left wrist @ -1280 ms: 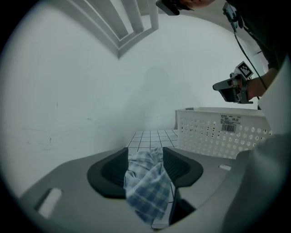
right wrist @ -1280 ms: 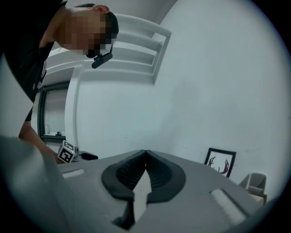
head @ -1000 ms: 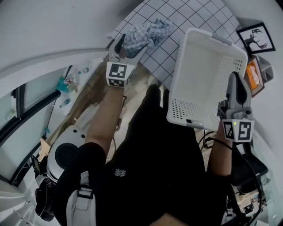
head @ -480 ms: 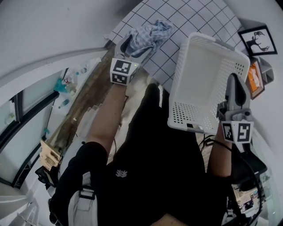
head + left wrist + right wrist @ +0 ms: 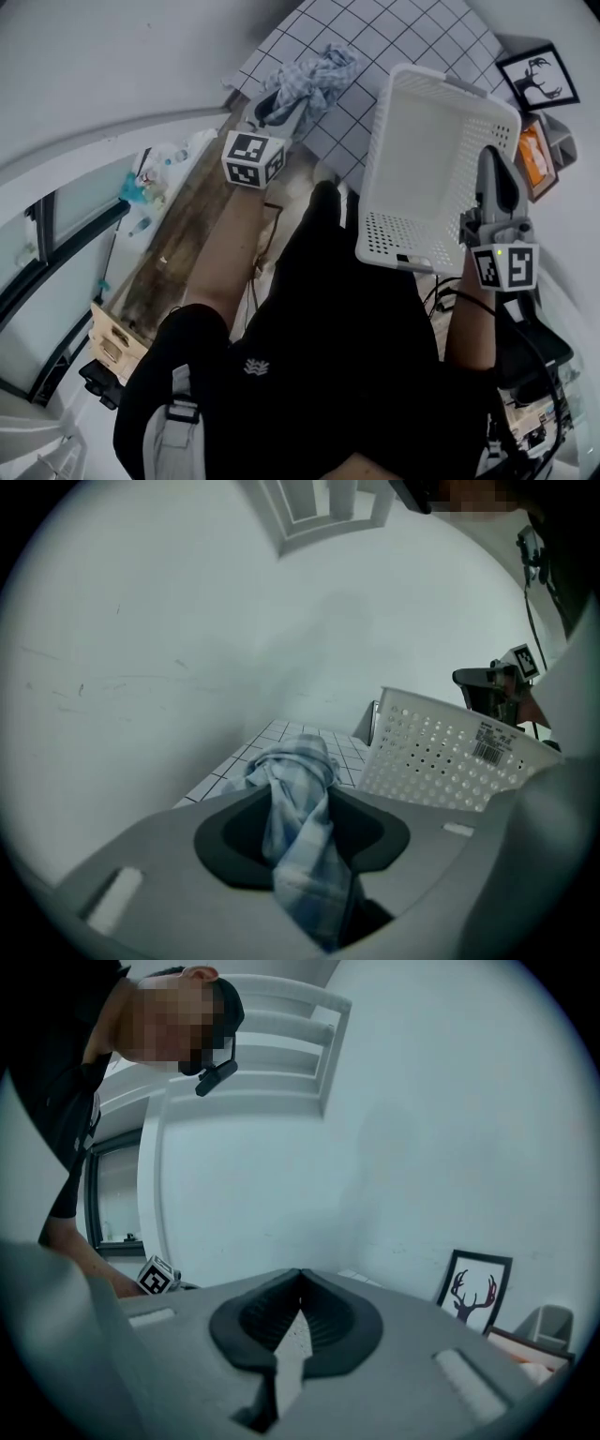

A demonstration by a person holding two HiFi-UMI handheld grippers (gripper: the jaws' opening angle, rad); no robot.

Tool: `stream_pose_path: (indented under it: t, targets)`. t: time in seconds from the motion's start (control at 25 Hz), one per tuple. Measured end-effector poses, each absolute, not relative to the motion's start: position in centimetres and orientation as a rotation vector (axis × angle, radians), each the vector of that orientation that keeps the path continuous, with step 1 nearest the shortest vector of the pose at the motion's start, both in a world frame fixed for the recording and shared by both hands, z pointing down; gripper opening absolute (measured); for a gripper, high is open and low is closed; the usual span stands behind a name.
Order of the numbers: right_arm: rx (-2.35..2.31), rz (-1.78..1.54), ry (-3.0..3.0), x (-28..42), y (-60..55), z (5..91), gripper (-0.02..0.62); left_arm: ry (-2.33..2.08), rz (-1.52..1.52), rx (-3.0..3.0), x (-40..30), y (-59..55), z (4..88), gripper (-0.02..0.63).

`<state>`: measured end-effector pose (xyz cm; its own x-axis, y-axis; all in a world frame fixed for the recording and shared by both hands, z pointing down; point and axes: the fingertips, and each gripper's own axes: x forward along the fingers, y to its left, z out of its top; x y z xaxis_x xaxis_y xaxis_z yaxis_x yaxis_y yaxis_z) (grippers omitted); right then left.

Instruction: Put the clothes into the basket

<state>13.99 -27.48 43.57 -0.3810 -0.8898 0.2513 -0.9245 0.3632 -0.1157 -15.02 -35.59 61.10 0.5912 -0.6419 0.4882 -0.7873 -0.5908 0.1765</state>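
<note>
A crumpled blue checked cloth (image 5: 317, 73) lies on a white tiled surface (image 5: 398, 42) at the far middle. My left gripper (image 5: 279, 105) reaches into it. In the left gripper view the cloth (image 5: 298, 789) runs down between the jaws, which are closing and pinch it; the left gripper (image 5: 302, 841) holds a twisted fold. A white perforated basket (image 5: 427, 159) is held tilted in the air to the right of the cloth, empty inside. My right gripper (image 5: 491, 202) is shut on its near rim, and the basket wall (image 5: 284, 1365) shows between the right gripper (image 5: 298, 1321) jaws.
A framed deer picture (image 5: 539, 80) and an orange item (image 5: 536, 157) stand at the far right behind the basket. A wooden ledge (image 5: 178, 234) with small bottles runs along the left. The person's dark clothing fills the lower middle of the head view.
The left gripper has pressed further into the cloth, which now bunches over its jaws. The basket and the right gripper have stayed nearly in place.
</note>
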Motion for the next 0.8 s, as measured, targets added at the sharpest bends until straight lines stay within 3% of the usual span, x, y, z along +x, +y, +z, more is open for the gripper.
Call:
stream_pose_path:
  t: [0.8]
  targets:
    - [1.676, 0.316, -2.550, 13.8, -22.6, 38.7, 0.000, -1.214, 0.265, 2.507, -16.8, -29.3, 48.8, 0.163]
